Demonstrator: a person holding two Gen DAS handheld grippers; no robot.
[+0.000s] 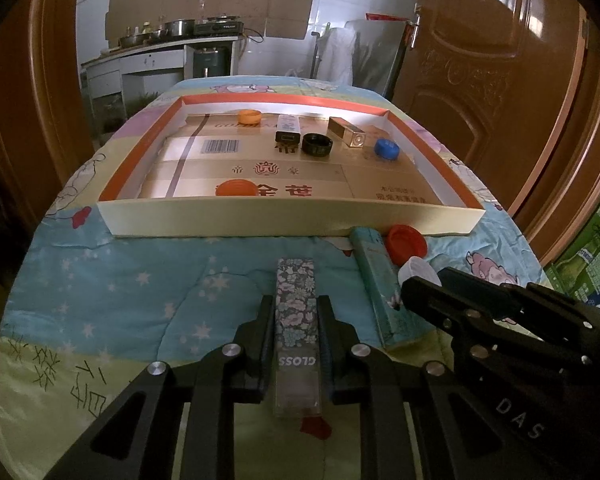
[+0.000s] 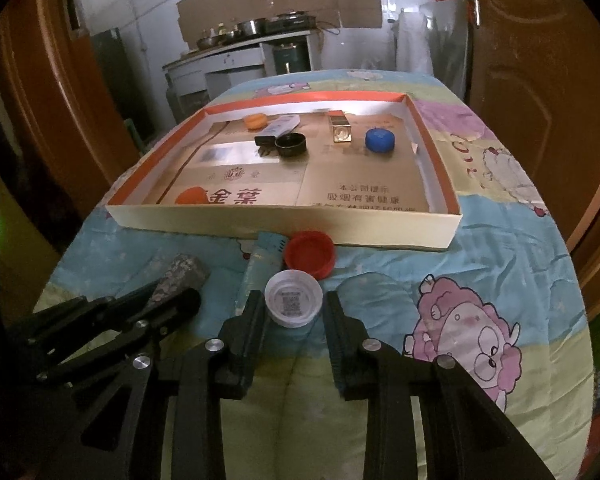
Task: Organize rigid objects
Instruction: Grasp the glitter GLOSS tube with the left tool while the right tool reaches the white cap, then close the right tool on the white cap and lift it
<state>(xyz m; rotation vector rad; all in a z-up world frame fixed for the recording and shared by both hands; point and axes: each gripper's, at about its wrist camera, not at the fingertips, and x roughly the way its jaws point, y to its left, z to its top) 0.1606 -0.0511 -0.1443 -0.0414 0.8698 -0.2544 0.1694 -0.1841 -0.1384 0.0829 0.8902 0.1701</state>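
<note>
Only the left wrist view shows the word GLOSS on the long floral-printed box [image 1: 296,320], low in the centre; the left gripper [image 1: 296,308] has both pads pressed on its sides. Only the right wrist view shows the printed code inside the white round plastic cap [image 2: 294,298], centre frame, which sits between the right gripper's [image 2: 294,306] fingers; whether the pads touch it I cannot tell.

Both lie on a soft quilted cartoon-print blanket [image 1: 140,280]. Right of the floral box lie one teal rectangular carton [image 1: 380,280] and one red ribbed cap [image 1: 406,244], touching the tray's near wall.

The shallow cardboard tray with orange rim [image 1: 292,216] holds six things, left to right: two orange caps [image 1: 236,189], one dark flat stick [image 1: 287,130], one black ring-shaped cap [image 1: 318,145], one shiny gold square tube [image 1: 346,132], one blue cap [image 1: 387,149].
</note>
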